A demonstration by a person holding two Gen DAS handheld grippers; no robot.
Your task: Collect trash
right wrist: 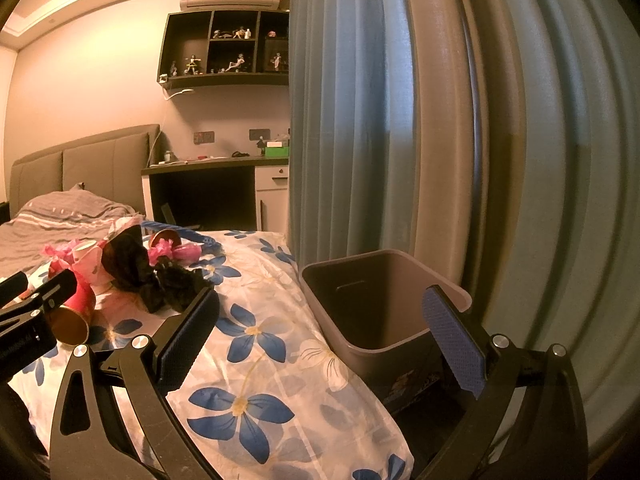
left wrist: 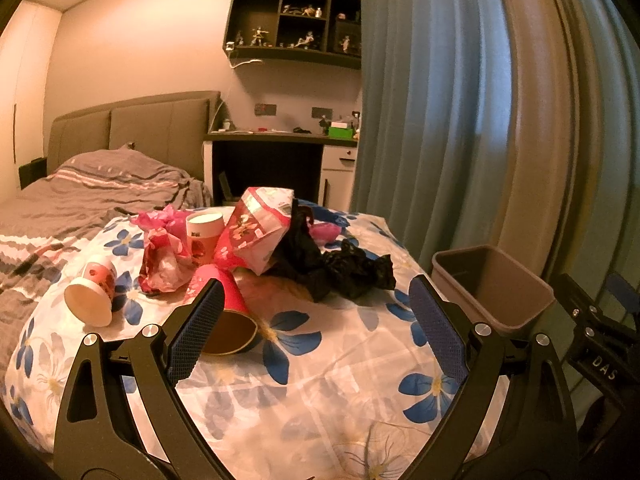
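A heap of trash lies on the floral quilt: a pink snack box, a crumpled black plastic bag, a red paper cup on its side, a white cup on its side, an upright cup and pink wrappers. My left gripper is open and empty, just short of the red cup. A grey bin stands beside the bed; it also shows in the left wrist view. My right gripper is open and empty over the bed edge, next to the bin. The heap lies to its left.
A blue curtain hangs right behind the bin. A grey striped duvet covers the bed's far part. A desk and wall shelves with figurines are at the back.
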